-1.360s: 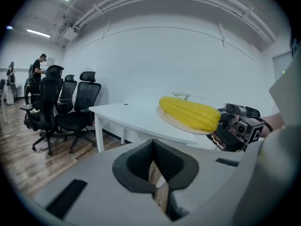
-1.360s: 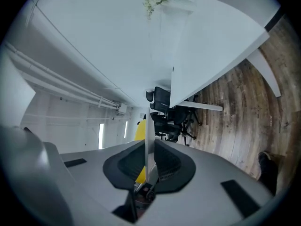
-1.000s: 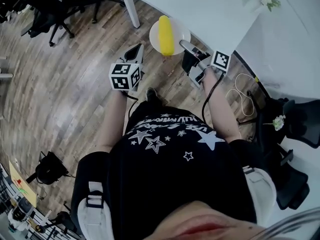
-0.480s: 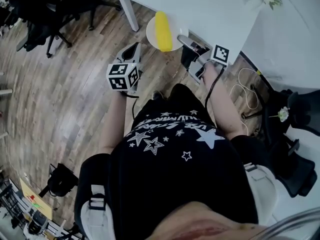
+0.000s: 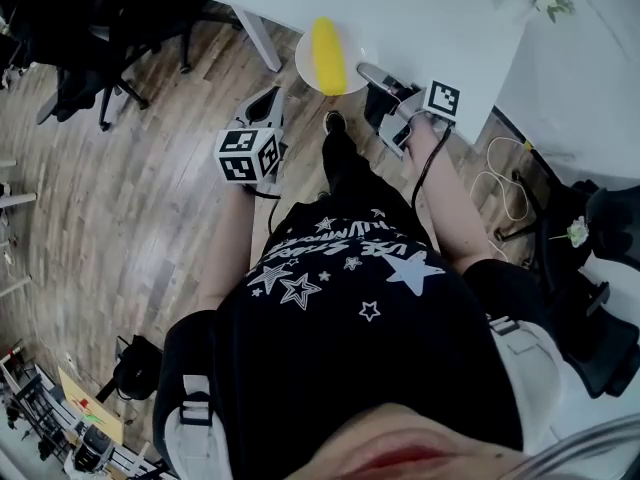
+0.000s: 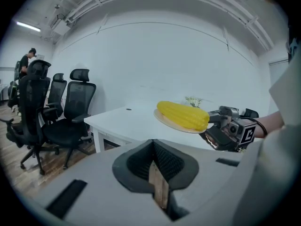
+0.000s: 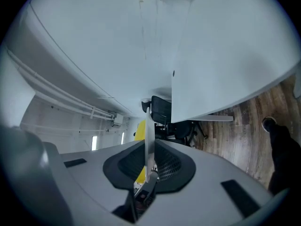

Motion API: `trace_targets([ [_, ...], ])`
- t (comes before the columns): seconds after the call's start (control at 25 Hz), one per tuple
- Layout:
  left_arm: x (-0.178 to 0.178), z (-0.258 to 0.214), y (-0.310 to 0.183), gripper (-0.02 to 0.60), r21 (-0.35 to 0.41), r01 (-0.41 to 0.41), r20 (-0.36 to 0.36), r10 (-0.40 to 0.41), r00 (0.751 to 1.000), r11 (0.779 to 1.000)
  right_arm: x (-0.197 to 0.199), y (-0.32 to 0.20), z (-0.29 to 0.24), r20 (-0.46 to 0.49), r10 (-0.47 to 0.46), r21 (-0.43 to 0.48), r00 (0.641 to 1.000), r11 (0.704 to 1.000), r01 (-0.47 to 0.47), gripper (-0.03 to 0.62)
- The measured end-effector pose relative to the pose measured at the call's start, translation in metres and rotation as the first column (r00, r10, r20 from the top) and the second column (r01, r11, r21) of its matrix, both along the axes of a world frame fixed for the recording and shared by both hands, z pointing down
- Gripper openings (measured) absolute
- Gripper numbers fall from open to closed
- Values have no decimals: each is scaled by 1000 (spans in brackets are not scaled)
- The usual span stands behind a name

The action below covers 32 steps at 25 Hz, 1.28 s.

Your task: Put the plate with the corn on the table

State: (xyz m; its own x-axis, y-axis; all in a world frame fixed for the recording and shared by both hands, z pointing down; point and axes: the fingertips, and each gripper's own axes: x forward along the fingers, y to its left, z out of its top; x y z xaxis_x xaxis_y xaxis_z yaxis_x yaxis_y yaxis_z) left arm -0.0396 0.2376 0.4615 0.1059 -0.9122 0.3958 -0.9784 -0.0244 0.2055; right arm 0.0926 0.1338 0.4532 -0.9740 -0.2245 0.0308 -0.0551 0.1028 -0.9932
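Wood-plank floor [image 5: 130, 198] fills most of the head view. A white rectangular desk [image 5: 420, 8] runs across the top, with black office chairs [image 5: 80, 28] at upper left. The pale round plate [image 5: 358, 60] carrying the yellow corn cob [image 5: 328, 56] is at top centre of frame, over the desk's near edge, part above the desktop and part above the floor. The left gripper view shows it about level and raised above the desktop, so not yet set down.

Key relation: the plate lies to the upper left of the right hand-held gripper [image 5: 372, 73], which has it by the rim on the frame-right side. The cob's long axis runs top to bottom of frame, pointing on into the desk, at an angle to the jaws' reach. Open desktop lies ahead and to the right. The next move looks like a short carry forward, then down.

Right hand-held gripper: jaws down to a narrow slit, clamped on the plate's thin rim, which shows edge-on in its own view with the cob's yellow behind.

Left hand-held gripper [image 5: 266, 106]: lower left of the plate and apart from it, jaws drawn together, nothing in them. Only the right one is engaged.
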Motion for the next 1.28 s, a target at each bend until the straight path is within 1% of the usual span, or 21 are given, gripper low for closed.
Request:
trace_targets([
  [0.16, -21, 0, -47, 6, -3, 4, -5, -4, 1000, 1000, -19, -47, 3, 6, -5, 2, 1000, 1000, 5, 41],
  [0.28, -41, 2, -90, 6, -6, -3, -9, 3, 1000, 1000, -38, -91, 4, -1, -8, 29, 1000, 1000, 8, 41],
  [0.44, -64, 7, -151, 6, -16, -5, -11, 5, 1000, 1000, -63, -154, 8, 16, 4, 28, 1000, 1000, -4, 41],
  [0.68, -93, 8, -228, 6, -28, -2, -1, 2, 1000, 1000, -91, -237, 15, 11, 26, 36, 1000, 999, -26, 41],
  [0.92, -117, 9, -297, 6, -34, -1, 1, 1, 1000, 999, -111, -303, 25, -16, 34, 60, 999, 998, -33, 41],
  [1.12, -120, 14, -346, 6, -49, -19, 0, 19, 1000, 999, -116, -345, 37, -22, 53, 52, 998, 997, -51, 41],
  [1.28, -129, 18, -379, 6, -68, -10, -4, 10, 1000, 998, -123, -374, 47, -31, 59, 49, 998, 997, -57, 41],
])
